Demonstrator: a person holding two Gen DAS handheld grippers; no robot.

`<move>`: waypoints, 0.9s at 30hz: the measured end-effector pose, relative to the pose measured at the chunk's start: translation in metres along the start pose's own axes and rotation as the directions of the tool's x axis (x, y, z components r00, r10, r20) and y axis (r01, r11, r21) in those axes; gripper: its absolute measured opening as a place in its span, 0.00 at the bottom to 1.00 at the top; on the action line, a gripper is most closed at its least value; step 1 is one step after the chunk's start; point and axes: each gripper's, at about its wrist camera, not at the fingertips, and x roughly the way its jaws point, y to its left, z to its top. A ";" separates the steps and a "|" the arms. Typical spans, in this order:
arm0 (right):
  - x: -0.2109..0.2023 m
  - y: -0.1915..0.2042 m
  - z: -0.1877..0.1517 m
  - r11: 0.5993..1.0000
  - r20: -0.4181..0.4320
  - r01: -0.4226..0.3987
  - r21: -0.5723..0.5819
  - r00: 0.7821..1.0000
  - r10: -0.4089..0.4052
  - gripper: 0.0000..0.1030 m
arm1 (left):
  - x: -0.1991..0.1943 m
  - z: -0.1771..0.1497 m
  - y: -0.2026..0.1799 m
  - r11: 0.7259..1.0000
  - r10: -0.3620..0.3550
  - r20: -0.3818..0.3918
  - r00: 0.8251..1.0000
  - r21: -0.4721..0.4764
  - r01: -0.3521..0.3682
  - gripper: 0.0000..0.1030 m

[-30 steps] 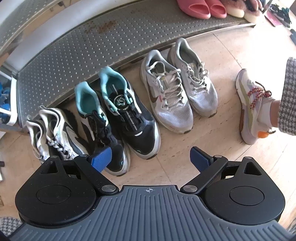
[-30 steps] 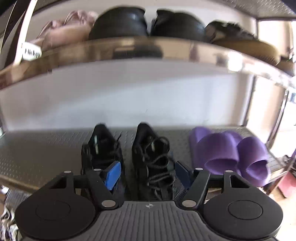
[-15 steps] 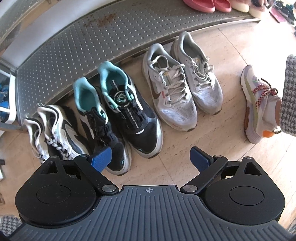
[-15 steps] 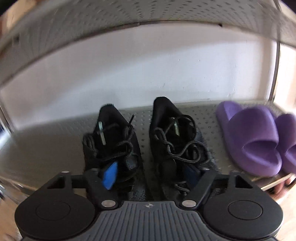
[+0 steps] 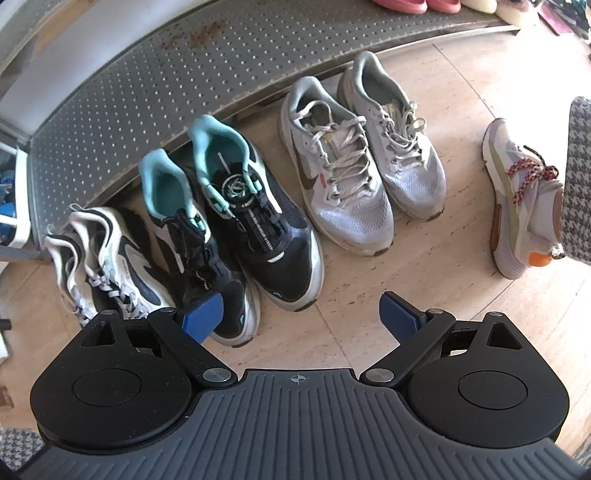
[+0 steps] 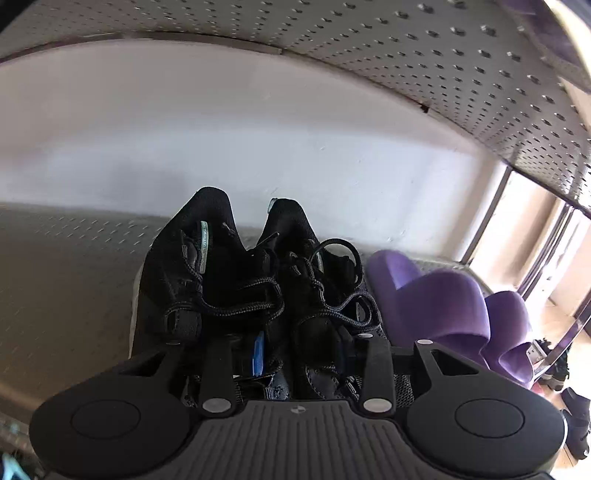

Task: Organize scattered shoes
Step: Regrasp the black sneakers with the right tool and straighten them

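In the right wrist view, the right hand-held gripper (image 6: 297, 352) sits low over the toe ends of a pair of black lace-up knit sneakers (image 6: 258, 291) standing side by side on a perforated grey metal shelf (image 6: 70, 266). Its jaws are closing with the right-hand shoe of the pair between them: one blue pad (image 6: 259, 352) shows in the gap between the two shoes, while the other pad is hidden in the dark laces and upper, so whether the pads already press on the shoe cannot be told. Just beside the black pair, to the right, lie two purple foam slides (image 6: 454, 314), the farther one cut partly by the gripper body; behind everything runs a white wall under another perforated shelf. In the left wrist view, the left hand-held gripper (image 5: 301, 314) points down at the beige tiled floor (image 5: 443, 258) with its jaws spread wide and nothing between them. Beyond its left blue pad stand a black-and-teal dial-lace sneaker pair (image 5: 236, 221), toes toward the gripper, with a white-and-black laced pair (image 5: 103, 258) to the left, half hidden by the gripper, and a worn grey mesh pair (image 5: 362, 170) to the right. At the right edge a person's foot wears a pale sneaker with red-patterned laces (image 5: 517, 199), cut off by a houndstooth trouser leg (image 5: 578, 177). Pink slides (image 5: 417, 4) are clipped by the top edge.
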 end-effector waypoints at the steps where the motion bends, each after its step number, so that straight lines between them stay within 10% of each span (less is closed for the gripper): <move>1: 0.007 0.002 0.002 1.000 0.004 0.013 0.011 1.000 -0.013 0.36 | 0.001 0.000 0.000 1.000 0.000 -0.004 1.000 0.001 0.001 0.92; 21: 0.051 -0.022 0.011 0.991 0.034 0.135 -0.009 0.990 -0.134 0.34 | 0.006 0.006 0.010 0.999 -0.035 -0.034 0.999 -0.026 0.034 0.92; 27: 0.027 -0.052 0.009 0.996 0.035 0.007 0.090 0.999 -0.010 0.65 | 0.005 0.004 0.012 1.000 -0.016 -0.037 0.999 -0.014 0.016 0.92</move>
